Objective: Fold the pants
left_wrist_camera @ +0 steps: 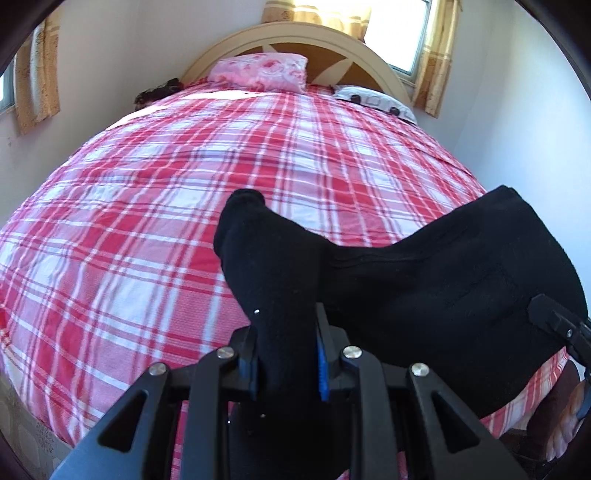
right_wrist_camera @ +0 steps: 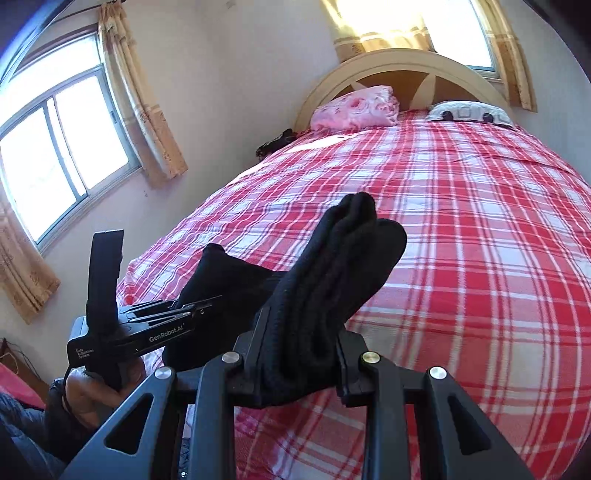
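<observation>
A bed (left_wrist_camera: 147,221) is covered by a red, pink and white plaid sheet (right_wrist_camera: 480,258). At its far end an arched cream headboard (left_wrist_camera: 295,31) is seen, with a pink floral pillow (left_wrist_camera: 260,70) set against it on the left and a white patterned pillow (right_wrist_camera: 471,110) on the right. A dark bundle (right_wrist_camera: 275,142) is lodged at the bed's far left corner. Windows (right_wrist_camera: 55,147) are framed by yellowish curtains (right_wrist_camera: 147,110).

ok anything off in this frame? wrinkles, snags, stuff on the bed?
Nothing damaged. The black pants hang bunched between the left claw and right claw, not yet flat. A dark bundle sits at the plaid bedspread's edge beside the pink pillow; can't identify it.
</observation>
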`<state>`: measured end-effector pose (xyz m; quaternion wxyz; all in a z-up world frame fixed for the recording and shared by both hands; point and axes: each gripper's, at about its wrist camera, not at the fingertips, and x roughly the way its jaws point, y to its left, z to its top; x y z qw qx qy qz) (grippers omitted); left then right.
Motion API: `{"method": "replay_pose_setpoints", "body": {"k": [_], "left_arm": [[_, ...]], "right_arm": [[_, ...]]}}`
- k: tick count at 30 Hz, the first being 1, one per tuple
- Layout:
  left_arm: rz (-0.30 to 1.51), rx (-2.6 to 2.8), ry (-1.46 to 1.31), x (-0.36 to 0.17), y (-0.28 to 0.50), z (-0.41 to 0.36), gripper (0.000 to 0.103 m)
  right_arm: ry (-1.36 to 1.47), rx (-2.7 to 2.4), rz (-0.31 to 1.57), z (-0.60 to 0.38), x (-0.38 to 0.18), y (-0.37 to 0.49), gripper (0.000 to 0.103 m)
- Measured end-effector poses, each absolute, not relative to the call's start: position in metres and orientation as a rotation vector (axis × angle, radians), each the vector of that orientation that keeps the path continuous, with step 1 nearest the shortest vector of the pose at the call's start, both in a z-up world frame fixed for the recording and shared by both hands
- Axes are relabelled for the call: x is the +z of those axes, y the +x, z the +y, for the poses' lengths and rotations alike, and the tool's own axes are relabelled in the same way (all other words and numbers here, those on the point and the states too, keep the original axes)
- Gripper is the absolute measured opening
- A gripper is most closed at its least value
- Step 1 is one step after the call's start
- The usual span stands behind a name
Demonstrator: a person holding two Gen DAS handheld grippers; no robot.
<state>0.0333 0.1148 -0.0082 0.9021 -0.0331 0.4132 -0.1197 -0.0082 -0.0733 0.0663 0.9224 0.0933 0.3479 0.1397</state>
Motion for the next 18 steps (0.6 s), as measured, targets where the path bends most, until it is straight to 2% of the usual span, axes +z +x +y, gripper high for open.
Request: {"method": "replay_pose_setpoints", "body": {"k": [11,18], "left_arm": [[0.771,-0.029,-0.018,0.002,0.084,0.171,0.024],[0.772,0.073,0.009,-0.020,0.139,0.184,0.024]], "right_arm": [[0.161,0.411,0.712,-0.008,0.051,0.090,0.030],[0.260,0.399,0.677,0.002,0.016,0.161,0.030]]}}
